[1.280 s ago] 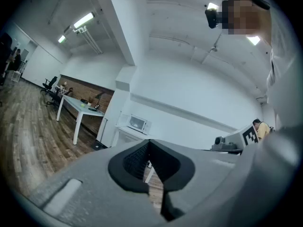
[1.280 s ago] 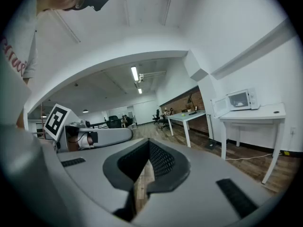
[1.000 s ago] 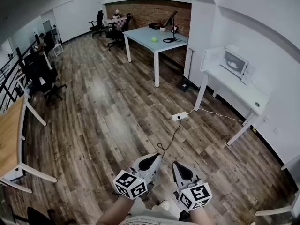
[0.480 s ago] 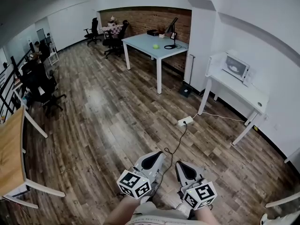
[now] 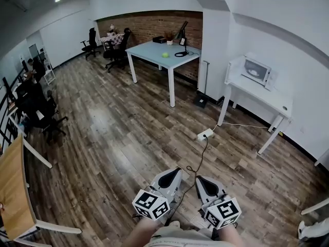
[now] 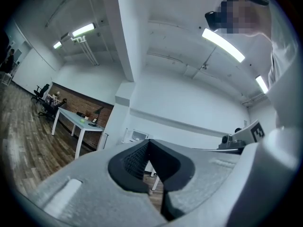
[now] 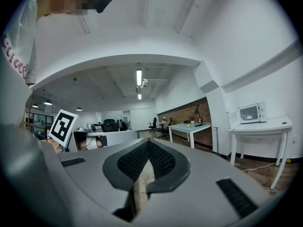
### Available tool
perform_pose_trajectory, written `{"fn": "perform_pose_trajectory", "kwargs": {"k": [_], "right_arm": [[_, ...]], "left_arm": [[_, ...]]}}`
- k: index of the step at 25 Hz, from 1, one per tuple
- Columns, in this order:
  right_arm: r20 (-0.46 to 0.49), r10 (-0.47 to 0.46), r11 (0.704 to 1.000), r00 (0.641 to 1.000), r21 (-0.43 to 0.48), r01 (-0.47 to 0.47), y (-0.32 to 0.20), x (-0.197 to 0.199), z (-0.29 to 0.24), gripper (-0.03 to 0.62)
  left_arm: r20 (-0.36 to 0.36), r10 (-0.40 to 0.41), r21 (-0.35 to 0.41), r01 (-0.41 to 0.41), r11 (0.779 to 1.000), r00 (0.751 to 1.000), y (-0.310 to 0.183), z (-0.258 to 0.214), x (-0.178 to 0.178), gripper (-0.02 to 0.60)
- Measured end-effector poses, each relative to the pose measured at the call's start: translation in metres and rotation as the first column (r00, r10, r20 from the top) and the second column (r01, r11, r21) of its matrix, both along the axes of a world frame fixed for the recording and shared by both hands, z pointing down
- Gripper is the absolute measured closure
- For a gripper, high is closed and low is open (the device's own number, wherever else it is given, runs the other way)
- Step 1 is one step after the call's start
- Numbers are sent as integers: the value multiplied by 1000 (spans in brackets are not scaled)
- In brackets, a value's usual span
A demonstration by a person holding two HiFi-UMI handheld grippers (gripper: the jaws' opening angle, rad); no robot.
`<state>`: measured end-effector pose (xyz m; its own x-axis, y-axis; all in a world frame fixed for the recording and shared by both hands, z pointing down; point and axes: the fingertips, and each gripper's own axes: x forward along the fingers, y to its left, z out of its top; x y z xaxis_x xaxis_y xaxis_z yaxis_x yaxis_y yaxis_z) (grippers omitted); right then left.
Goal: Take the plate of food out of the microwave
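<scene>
- Both tongs are closed and empty. The left tongs (image 5: pixel 171 173) have their pads pressed together, and the right tongs (image 5: pixel 201 180) meet at the tips. Neither has anything between its jaws.
- I hold them low, side by side and roughly level, just ahead of my body over bare floor (image 5: pixel 118 133). My reading is that this is a carrying posture, since nothing is within reach to grip.
- The microwave (image 5: pixel 255 70) sits on the white table (image 5: pixel 267 101) against the right wall, well apart from both tongs.
- The plate is presumably inside the microwave. A pale shape shows through the door window, but it is too small to confirm. The door looks shut, though I cannot be sure at this range.
- Judgement: the step in hand is the approach. The task has barely started and the door is not yet touched.
- A power strip (image 5: pixel 205 134) and its cord (image 5: pixel 198 156) lie on the floor between me and the white table. I judge this a trip risk.
- Counts:
  - tongs: 2
  - marker cubes: 2, one per tongs
  - microwave: 1
  - white table: 1
  - blue table (image 5: pixel 154 49): 1, carrying 1 lamp (image 5: pixel 181 32) and 1 small green ball (image 5: pixel 165 55)
  - power strip: 1
  - black office chairs: several, too far off to count exactly
</scene>
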<state>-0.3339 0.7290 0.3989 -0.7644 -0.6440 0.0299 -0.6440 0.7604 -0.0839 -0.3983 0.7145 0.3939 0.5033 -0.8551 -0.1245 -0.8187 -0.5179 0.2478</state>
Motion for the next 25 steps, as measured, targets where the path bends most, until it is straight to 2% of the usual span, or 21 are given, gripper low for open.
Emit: {"fn": "perform_pose_trajectory", "kwargs": {"k": [10, 25], "right_arm": [[-8, 86, 996, 996, -8, -86, -18, 14, 6, 583], [29, 196, 980, 980, -22, -195, -91, 98, 8, 583]], "left_arm": [[4, 101, 3, -101, 995, 995, -23, 2, 23, 578], [56, 189, -4, -189, 982, 980, -90, 5, 109, 578]]}}
